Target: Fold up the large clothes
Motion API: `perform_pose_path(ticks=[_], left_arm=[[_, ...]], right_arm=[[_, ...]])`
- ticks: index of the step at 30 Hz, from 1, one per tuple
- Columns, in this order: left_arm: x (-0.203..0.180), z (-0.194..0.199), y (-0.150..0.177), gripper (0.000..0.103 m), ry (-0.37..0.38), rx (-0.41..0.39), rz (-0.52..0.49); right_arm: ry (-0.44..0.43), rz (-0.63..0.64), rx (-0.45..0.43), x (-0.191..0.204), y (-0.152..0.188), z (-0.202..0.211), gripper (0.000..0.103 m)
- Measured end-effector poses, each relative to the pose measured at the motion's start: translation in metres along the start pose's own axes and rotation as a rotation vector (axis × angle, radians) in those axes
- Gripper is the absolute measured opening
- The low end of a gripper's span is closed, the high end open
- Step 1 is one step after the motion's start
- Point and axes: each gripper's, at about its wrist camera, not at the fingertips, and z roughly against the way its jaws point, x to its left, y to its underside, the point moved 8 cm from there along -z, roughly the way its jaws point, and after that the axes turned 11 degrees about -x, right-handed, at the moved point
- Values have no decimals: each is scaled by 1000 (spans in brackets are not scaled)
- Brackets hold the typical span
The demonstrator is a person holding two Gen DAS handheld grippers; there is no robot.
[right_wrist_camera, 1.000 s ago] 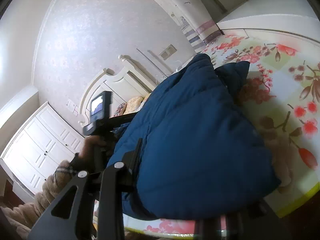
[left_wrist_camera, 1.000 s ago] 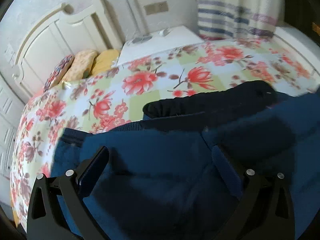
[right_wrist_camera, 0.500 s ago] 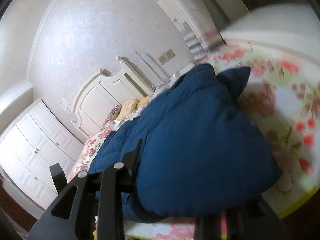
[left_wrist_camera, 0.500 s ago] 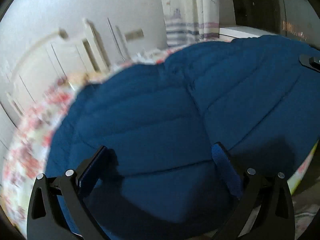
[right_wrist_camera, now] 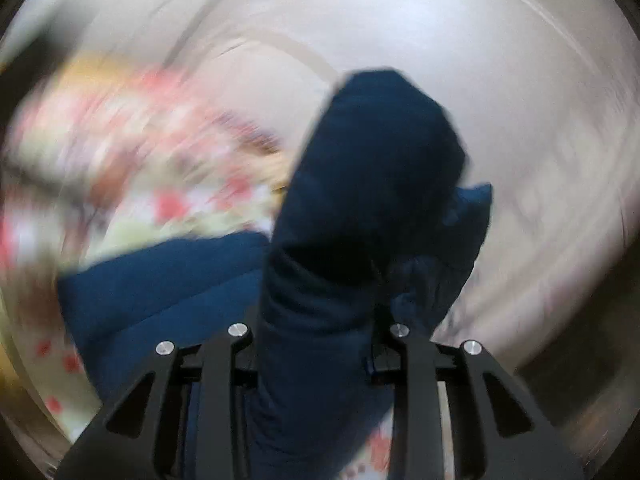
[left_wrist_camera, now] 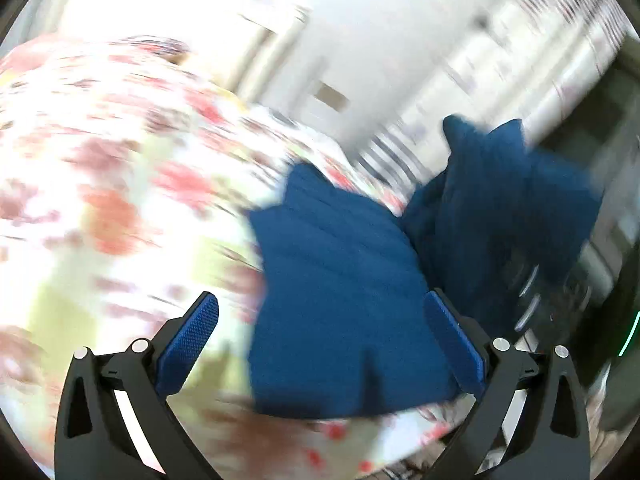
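1. Left gripper (left_wrist_camera: 320, 336): jaws stand wide. The blue textured pads (left_wrist_camera: 188, 344) are well apart, and no cloth is pinched between them.
2. The blue quilted jacket (left_wrist_camera: 340, 300) lies just ahead of the left gripper, filling the right half of the gap between the jaws and reaching past the right-hand pad. The left-hand pad is clear of it. Whether the right-hand pad touches the cloth cannot be told through the blur.
3. A second part of the jacket rises ahead and to the right of the left gripper, its upper edge ending in two points.
4. Under the jacket is a floral bedspread (left_wrist_camera: 112, 200), which runs off ahead and to the left of the left gripper. It is heavily smeared.
5. Right gripper (right_wrist_camera: 318, 360): jaws narrow, closed on a thick bunch of the jacket (right_wrist_camera: 360, 200). The cloth passes between the two fingers (right_wrist_camera: 220, 380) and stands up ahead of the tool as a dark column.
6. More of the jacket spreads low and to the left of the right gripper, over the bedspread (right_wrist_camera: 120, 184).
7. Beyond the right gripper is a pale wall (right_wrist_camera: 520, 100), blurred.
8. Containers: none can be made out in either view. Dark shapes to the far right of the left gripper are too blurred to name.
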Motion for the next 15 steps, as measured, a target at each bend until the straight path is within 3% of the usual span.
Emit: perform_pose_path(ticks=[2, 3, 5, 8, 10, 13, 15], left_arm=[[15, 8, -10, 98, -10, -15, 30], [18, 8, -10, 98, -13, -10, 33], [19, 6, -5, 98, -9, 6, 31], [10, -18, 2, 98, -4, 40, 3], [2, -25, -3, 98, 7, 42, -30], [-27, -36, -27, 98, 29, 15, -114], [-65, -51, -48, 98, 74, 36, -217]], right_arm=[[-80, 226, 56, 72, 11, -12, 33], [-69, 332, 34, 101, 18, -14, 34], [-7, 430, -13, 120, 22, -11, 33], [-44, 356, -10, 107, 22, -9, 33], [-42, 374, -20, 107, 25, -9, 34], [-27, 391, -24, 113, 26, -11, 35], [-28, 391, -24, 115, 27, -12, 36]])
